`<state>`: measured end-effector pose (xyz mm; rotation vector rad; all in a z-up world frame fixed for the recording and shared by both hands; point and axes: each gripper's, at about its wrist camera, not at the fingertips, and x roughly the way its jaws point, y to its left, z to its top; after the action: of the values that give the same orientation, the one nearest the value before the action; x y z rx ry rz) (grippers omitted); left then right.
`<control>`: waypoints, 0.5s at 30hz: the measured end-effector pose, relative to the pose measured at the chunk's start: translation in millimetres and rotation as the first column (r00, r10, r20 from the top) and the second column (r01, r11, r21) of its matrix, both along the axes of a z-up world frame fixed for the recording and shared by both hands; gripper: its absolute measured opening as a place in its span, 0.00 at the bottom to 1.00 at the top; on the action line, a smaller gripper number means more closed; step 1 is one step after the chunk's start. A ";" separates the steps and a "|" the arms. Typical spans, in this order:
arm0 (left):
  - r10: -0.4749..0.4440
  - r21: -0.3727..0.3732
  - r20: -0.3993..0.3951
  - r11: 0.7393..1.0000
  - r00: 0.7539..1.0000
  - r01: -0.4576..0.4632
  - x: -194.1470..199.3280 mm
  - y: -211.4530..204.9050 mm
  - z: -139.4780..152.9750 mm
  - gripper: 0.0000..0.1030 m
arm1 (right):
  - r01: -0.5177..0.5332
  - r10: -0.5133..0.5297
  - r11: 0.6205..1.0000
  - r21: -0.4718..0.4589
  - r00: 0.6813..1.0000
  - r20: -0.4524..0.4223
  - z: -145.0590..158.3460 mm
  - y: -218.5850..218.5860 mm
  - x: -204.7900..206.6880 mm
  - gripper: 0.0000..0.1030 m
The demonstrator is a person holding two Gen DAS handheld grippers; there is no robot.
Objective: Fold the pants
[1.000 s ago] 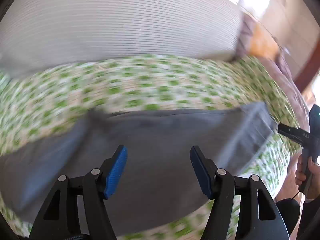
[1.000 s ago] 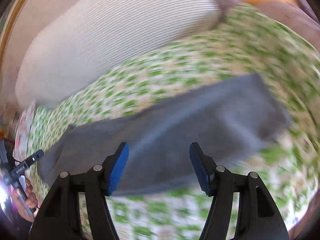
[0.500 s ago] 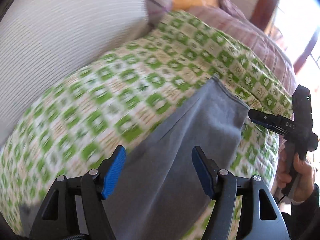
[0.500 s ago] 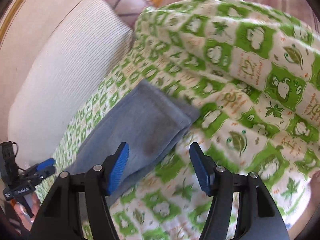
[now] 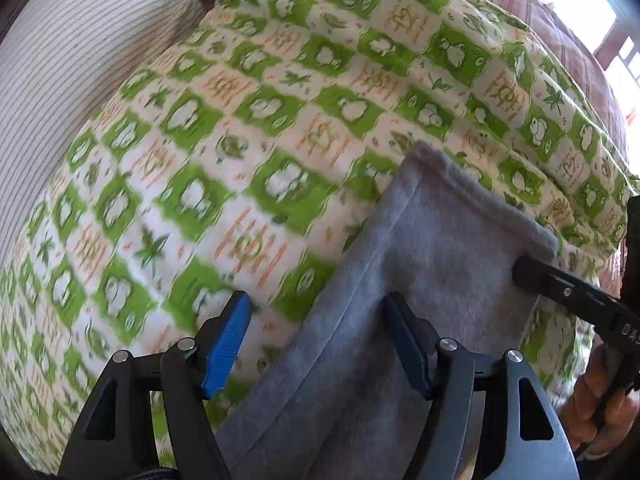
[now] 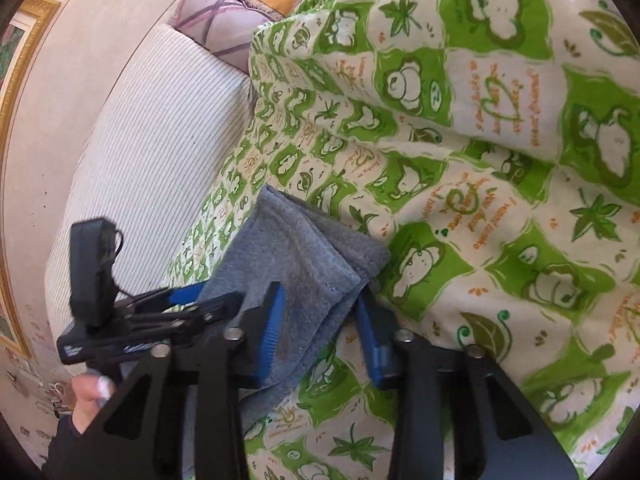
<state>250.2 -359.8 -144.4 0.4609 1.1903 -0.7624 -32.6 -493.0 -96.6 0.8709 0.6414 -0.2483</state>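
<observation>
Only "DAS" (partly cut) on tongs [image 5: 532, 276]

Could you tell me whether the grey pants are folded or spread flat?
Folded: the pants show stacked layers at their end on the blanket.

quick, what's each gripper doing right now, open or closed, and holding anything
Left gripper: open, over the edge of the grey pants, gripping nothing.
Right gripper: jaws closing around the pants' end; not yet pinched.
</observation>
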 end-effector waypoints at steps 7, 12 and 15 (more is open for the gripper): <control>-0.082 -0.045 0.020 0.996 0.996 0.083 -19.5 -23.5 16.3 0.07 | -0.014 0.016 1.000 -0.015 0.995 0.099 20.1 8.5 -10.6 0.07; -0.038 -0.191 0.021 0.981 0.999 0.042 -23.9 17.0 59.7 0.06 | -0.089 0.097 0.995 -0.053 0.980 0.175 58.7 37.6 -15.1 0.07; -0.013 -0.261 0.039 0.965 0.999 0.023 -28.6 50.5 86.2 0.06 | -0.156 0.166 0.986 -0.060 0.958 0.233 83.4 62.5 -16.0 0.07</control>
<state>221.6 -309.3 -58.2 0.2662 1.0340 -0.9088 -48.7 -430.5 -13.2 0.7897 0.4783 -0.0088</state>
